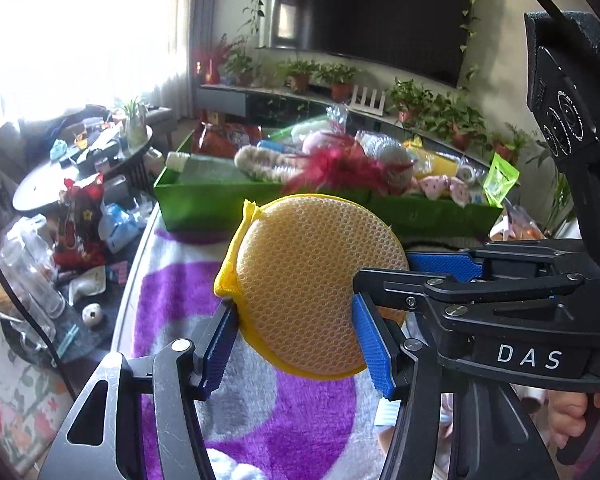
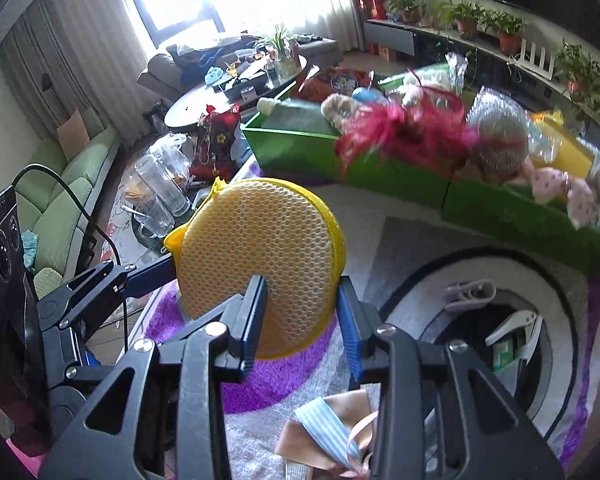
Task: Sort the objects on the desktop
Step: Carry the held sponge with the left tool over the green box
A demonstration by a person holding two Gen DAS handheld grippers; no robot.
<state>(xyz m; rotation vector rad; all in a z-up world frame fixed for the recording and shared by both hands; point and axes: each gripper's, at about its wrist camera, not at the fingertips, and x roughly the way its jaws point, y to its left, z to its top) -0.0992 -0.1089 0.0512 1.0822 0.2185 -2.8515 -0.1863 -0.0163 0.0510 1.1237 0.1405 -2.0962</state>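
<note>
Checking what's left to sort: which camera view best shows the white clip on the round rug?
The right wrist view: the white clip lies in plain sight on the dark centre of the round rug, beside a pale lilac clip. In the left wrist view it is out of sight behind the hand-held gripper.

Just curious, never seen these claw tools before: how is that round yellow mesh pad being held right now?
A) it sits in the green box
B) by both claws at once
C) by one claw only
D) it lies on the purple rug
B: the yellow mesh pad is raised above the rug, with the left gripper pinching its lower edge and the right gripper clamping it too.
</note>
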